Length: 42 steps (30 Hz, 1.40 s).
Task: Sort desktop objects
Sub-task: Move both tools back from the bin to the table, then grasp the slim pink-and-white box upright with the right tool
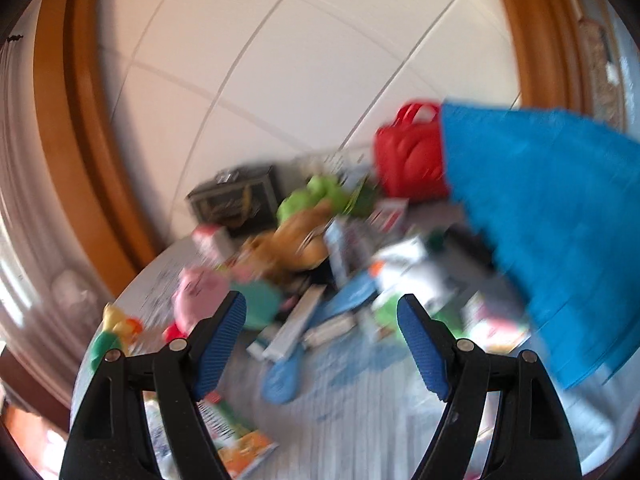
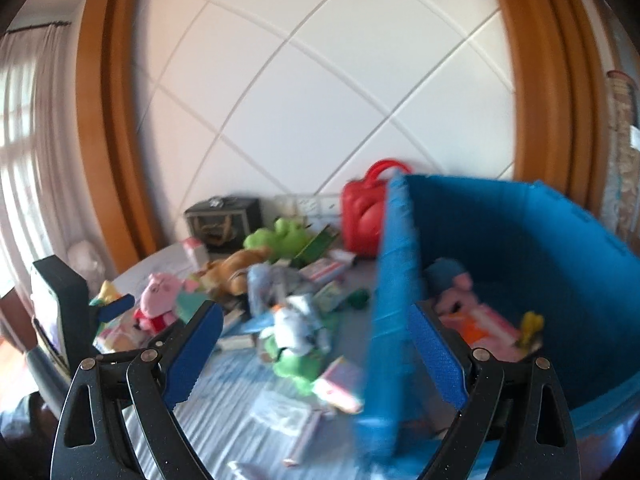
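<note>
A cluttered table holds a heap of toys and boxes: a pink pig plush, a green plush, a brown plush and several small cartons. A blue fabric bin stands at the right with a pink plush and flat items inside. My left gripper is open and empty above the heap. My right gripper is open and empty, straddling the bin's near wall. The left gripper also shows in the right wrist view.
A red case with a handle and a dark box stand at the back by the white panelled wall. A blue slipper-like item lies on the striped cloth. Curtains hang at the left.
</note>
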Tool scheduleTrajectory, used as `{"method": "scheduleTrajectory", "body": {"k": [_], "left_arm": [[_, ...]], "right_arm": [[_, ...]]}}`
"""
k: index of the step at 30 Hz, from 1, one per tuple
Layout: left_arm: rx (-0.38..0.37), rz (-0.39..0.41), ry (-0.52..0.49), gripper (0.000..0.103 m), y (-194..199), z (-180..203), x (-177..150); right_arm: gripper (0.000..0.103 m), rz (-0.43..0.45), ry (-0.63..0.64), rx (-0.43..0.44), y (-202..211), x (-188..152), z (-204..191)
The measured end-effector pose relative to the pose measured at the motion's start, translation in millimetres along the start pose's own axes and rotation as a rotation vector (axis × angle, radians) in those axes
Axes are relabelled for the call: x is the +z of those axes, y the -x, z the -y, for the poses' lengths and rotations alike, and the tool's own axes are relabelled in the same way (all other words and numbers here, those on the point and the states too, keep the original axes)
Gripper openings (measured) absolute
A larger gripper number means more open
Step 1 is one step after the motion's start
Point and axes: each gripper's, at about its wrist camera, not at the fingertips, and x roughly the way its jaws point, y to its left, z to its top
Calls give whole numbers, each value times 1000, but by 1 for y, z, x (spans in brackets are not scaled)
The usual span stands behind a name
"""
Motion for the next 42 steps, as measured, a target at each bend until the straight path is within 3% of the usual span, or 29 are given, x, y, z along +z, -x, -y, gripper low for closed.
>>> {"method": "scheduleTrajectory", "body": {"k": [1,4,5,6,8,12,18,21,23,27,30,35,38,41,42], "left_arm": [[4,-26,-8,78,-8,-9,-9],[7,-89,-30,78,-31,-30,-31],[-1,-106,-38,78,-37,-37,-38],[-5,-116,-43,78,-43,-42,-43],[-20,-131,-53,78,-52,-53,-52],[-78,-122,-80,78,-60,-63,-61],[-168,-141,-144,78,-77,-46,-77],[-259,-134,-205,78,-88,-25,-81],[-311,-130,-270,78,-98,-7,-81],[-394,-109,-404,78,-118,32,-84],[-445,-130,-408,78,-132,45,-87],[-530,-158,-446,78,-155,63,-93],[-553,-163,-429,78,-164,64,-90],[-550,-171,-415,78,-169,64,-86],[-565,-169,-409,78,-169,64,-85]], "right_arm": [[94,-25,2,7,-10,-6,-12],[103,-26,83,-65,-24,-17,-43],[103,-10,122,-127,-30,-23,-56],[103,-6,138,-131,-33,-25,-64],[102,-44,104,-65,-48,-30,-73],[102,-88,77,-48,-76,-47,-91],[96,-290,-6,-39,-125,-114,-81],[86,-401,-37,-53,-147,-150,-65],[84,-456,-72,-82,-159,-169,-49],[76,-519,-134,-112,-170,-192,-20],[66,-564,-147,-109,-177,-202,-8],[62,-616,-119,-83,-190,-213,-7],[51,-646,-92,-80,-204,-221,-7],[25,-646,-32,-91,-205,-220,-11],[21,-647,-40,-86,-203,-219,-9]]}}
